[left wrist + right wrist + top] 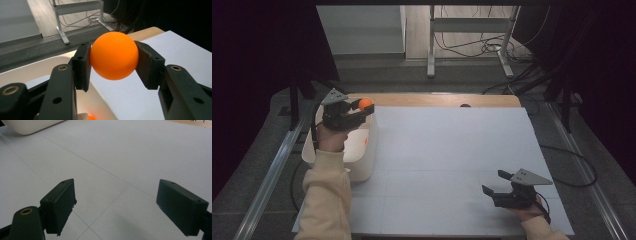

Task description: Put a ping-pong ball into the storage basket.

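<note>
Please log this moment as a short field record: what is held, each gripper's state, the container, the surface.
held item: orange ball, clamped between the pads of the left gripper
left gripper: shut on the ball, raised over the far end of the white tub
tub contents: something orange low inside, partly hidden
right gripper: open, nothing between its jaws, low over the white table sheet
table edge: wooden strip along the far side

The left gripper [357, 111] clamped an orange ball [365, 104] above the white bin [362, 160] at the table's [452, 150] far left corner, while the right gripper [493, 183], jaws apart, rested near the near right corner
</note>
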The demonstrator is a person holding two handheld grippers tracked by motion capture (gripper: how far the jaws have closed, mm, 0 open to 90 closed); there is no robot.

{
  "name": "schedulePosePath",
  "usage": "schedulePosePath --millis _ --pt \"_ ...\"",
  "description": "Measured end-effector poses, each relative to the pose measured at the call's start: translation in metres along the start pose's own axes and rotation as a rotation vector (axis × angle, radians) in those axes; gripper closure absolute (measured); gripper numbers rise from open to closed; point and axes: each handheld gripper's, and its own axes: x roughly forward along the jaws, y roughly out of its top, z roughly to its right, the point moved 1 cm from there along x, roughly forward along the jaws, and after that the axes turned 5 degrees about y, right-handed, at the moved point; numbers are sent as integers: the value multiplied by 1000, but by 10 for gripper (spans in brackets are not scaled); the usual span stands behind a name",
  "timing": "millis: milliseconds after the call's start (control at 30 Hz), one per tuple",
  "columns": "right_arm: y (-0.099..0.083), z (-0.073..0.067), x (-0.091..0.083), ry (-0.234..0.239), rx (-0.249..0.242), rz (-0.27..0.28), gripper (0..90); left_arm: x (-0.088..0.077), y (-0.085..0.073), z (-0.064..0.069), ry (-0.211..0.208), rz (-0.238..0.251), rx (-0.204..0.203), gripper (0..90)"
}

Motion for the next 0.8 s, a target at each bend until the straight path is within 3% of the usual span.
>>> schedulePosePath --millis 533,800 --pt "0 0 1 1 1 -1 161 -7 -5 -21 85 2 -33 500" --pt "0 0 1 0 1 -2 161 -3 -7 -23 89 -16 -35 500"
